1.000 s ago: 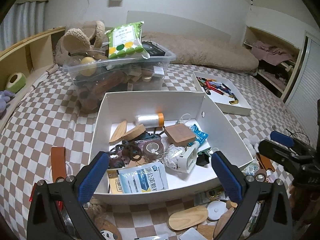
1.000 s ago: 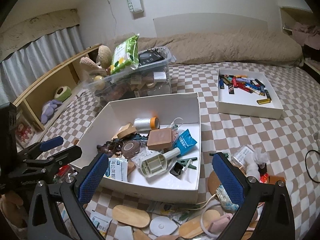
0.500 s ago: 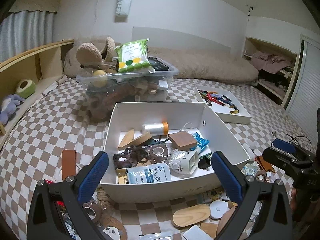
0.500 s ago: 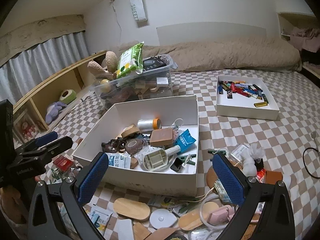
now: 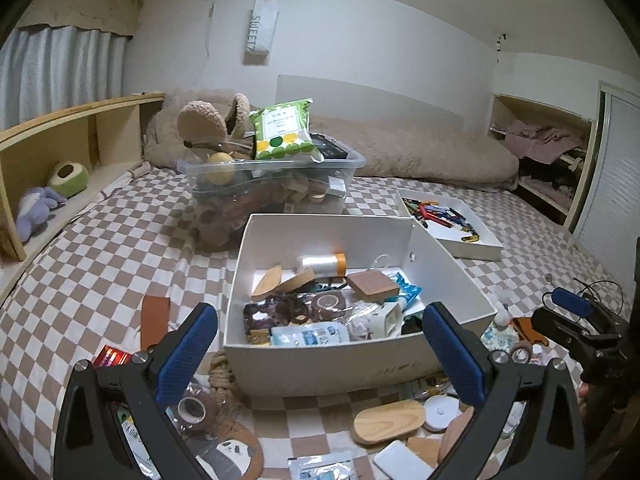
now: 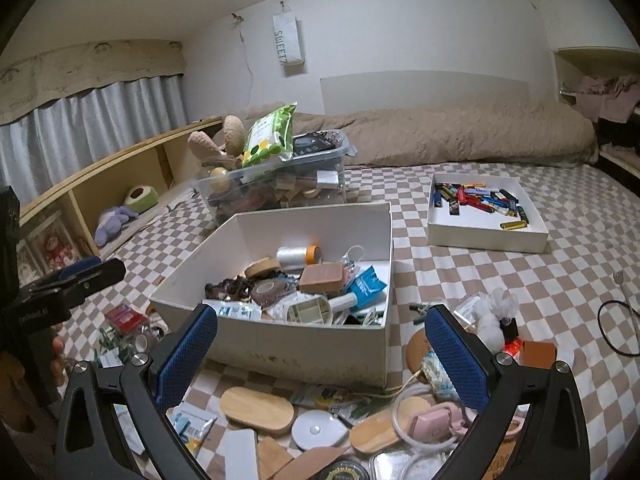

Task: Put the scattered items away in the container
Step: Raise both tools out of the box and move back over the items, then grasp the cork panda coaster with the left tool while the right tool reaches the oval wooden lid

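Observation:
A white box (image 5: 340, 356) (image 6: 304, 350) sits on the checkered bed and holds several items: a tape roll, wooden pieces, packets. Scattered items lie in front of it: oval wooden pieces (image 5: 389, 421) (image 6: 258, 410), a white round disc (image 5: 439, 409) (image 6: 319, 432), a pink item with a white ring (image 6: 434, 424), a tape roll (image 5: 192, 408). My left gripper (image 5: 320, 354) is open and empty, raised before the box. My right gripper (image 6: 322, 356) is open and empty, also raised before the box. Each gripper shows at the edge of the other's view.
A clear bin (image 5: 276, 184) piled with toys and a green packet stands behind the box. A white tray of coloured lighters (image 5: 450, 224) (image 6: 486, 216) lies to the right. A wooden shelf (image 5: 60, 160) runs along the left. A black cable (image 6: 618, 332) lies far right.
Both grippers have drawn back and up from the box, so it looks smaller and more of the clutter in front of it shows. Both stay open and empty.

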Available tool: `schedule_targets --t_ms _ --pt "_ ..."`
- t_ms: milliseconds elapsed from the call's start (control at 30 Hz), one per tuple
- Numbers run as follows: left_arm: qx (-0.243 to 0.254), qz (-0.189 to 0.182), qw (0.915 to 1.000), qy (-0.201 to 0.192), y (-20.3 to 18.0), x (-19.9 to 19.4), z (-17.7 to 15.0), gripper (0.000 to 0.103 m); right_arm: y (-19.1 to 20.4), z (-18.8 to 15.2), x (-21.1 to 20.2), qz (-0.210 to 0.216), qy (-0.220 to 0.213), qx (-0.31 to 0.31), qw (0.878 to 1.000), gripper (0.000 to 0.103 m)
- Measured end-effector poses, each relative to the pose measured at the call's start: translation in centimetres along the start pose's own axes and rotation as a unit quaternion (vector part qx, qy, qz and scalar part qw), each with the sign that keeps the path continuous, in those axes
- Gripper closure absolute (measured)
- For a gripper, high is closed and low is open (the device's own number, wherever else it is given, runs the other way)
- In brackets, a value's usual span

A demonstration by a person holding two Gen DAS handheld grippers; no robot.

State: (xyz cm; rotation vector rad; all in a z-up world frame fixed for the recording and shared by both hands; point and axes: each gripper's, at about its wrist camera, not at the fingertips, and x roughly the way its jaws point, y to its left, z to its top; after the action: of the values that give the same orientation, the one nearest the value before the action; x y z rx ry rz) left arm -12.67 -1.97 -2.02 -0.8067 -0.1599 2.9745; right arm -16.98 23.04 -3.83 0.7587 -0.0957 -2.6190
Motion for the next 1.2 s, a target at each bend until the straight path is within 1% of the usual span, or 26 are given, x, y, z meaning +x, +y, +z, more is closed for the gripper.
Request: schedule_targets --t_ms 233,300,400,500,633,733,900,1100,1200 --pt "-0.010 0.008 0.9999 0.001 0.8 -0.2 -2.3 0.000 -0.6 -2.5 0.1 0.008 -0.004 0.017 1.000 0.000" --pt "-0.010 0.017 0.9998 -0.001 1.0 -0.1 -2.9 0.000 -0.8 -3.0 0.1 0.008 -0.008 0.021 1.000 0.000" --pt "-0.008 0.027 0.9995 -0.012 1.3 -0.1 -3.6 0.000 -0.8 -3.7 -0.1 0.001 -0.023 0.015 1.000 0.000" --pt "-0.007 0.029 0.9995 -0.013 1.6 0.1 -4.2 0.000 -0.6 -4.1 -0.2 -0.007 -0.031 0.003 0.999 0.000" --pt "-0.009 0.025 0.9996 -0.008 2.1 0.4 -5.0 0.000 -0.4 -4.7 0.1 -0.010 -0.031 -0.007 0.999 0.000" --pt "-0.008 0.032 0.9995 -0.002 2.6 0.7 -5.8 0.000 -0.2 -5.5 0.5 -0.009 -0.024 -0.013 1.000 0.000" --pt "-0.022 0.042 0.9983 0.033 4.0 1.8 -7.4 0.000 -0.5 -6.5 1.4 0.003 -0.002 0.001 1.000 0.000" --pt "-0.032 0.015 0.9935 0.108 5.1 3.5 -9.4 0.000 -0.7 -7.0 1.8 0.009 0.009 0.005 1.000 0.000" --pt "-0.046 -0.013 0.9898 0.134 5.6 4.0 -9.7 0.000 -0.6 -7.2 2.1 0.028 0.016 0.012 0.999 0.000"
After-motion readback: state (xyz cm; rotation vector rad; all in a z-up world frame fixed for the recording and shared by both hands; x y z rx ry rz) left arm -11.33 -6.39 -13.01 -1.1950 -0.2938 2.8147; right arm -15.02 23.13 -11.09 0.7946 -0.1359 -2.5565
